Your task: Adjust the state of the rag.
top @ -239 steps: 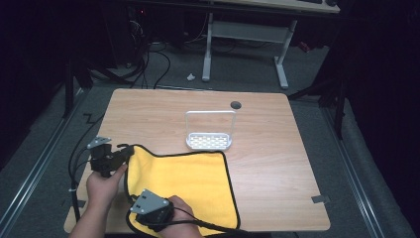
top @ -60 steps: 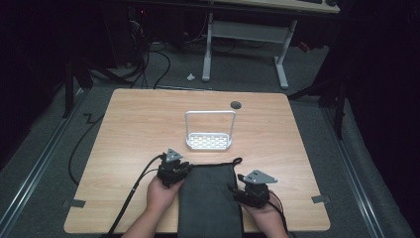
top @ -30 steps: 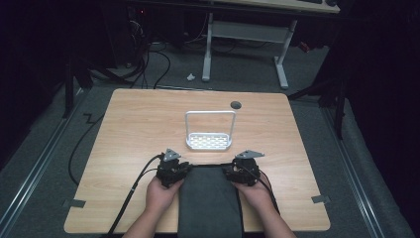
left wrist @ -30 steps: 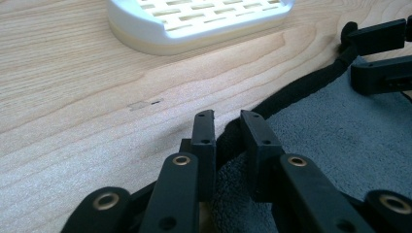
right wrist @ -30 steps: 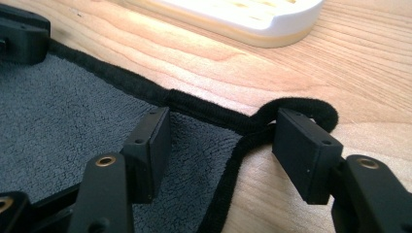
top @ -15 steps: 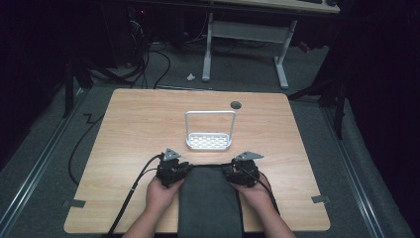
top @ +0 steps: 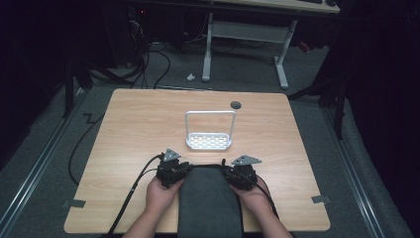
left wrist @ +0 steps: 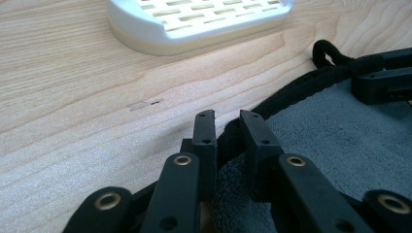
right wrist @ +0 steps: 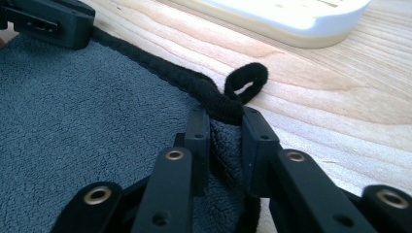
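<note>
A white slotted rack (top: 209, 141) with an upright wire hoop stands on the middle of the wooden table (top: 129, 129), its pale base with rows of slots lying flat on the wood. A small dark round hole (top: 236, 105) sits in the tabletop behind it. Beyond the table, a desk frame (top: 245, 34) with white legs stands on the grey floor (top: 49, 134), beside loose black cables (top: 148, 54).

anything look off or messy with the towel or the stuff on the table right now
Nothing stands out. The grey towel lies flat and folded at the near edge of the table, with the left gripper and right gripper each clamped on a far corner. Its hanging loop rests on the wood. The white rack stands upright, apart from it.
</note>
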`<state>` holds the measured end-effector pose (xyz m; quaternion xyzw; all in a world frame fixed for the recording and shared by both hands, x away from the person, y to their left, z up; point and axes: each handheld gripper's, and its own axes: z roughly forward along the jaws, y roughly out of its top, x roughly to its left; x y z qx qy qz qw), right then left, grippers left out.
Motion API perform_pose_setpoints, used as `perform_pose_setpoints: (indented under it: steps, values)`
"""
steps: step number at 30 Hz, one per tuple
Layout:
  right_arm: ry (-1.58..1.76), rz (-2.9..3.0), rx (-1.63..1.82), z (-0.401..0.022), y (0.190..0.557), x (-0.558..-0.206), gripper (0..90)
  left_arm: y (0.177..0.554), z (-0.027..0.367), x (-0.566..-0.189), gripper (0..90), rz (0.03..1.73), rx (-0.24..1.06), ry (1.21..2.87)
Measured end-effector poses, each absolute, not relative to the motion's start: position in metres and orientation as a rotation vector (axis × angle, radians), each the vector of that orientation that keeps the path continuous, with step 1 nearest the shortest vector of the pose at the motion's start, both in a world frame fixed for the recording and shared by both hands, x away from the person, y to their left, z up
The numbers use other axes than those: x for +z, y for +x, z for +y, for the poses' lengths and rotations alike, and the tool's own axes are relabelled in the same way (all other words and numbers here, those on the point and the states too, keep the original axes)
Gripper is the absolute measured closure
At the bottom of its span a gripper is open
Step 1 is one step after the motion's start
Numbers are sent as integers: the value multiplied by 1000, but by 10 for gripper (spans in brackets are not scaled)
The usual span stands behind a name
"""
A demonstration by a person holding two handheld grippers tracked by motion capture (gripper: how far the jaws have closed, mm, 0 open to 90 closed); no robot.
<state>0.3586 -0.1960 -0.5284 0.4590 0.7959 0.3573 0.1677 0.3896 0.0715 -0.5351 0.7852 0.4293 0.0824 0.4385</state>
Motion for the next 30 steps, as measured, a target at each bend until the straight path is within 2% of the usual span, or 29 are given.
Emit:
perform_pose_setpoints:
  steps: [13,22,30]
  values:
    - [1237,2214,1074,-197,347,-517,794,383,75,-529,811,1048,206,1910]
    - [1222,2114,1209,-199,338,-498,794,374,82,-503,815,1012,263,1782]
    - [1167,2053,1218,-194,333,-483,794,374,86,-486,815,980,272,1743]
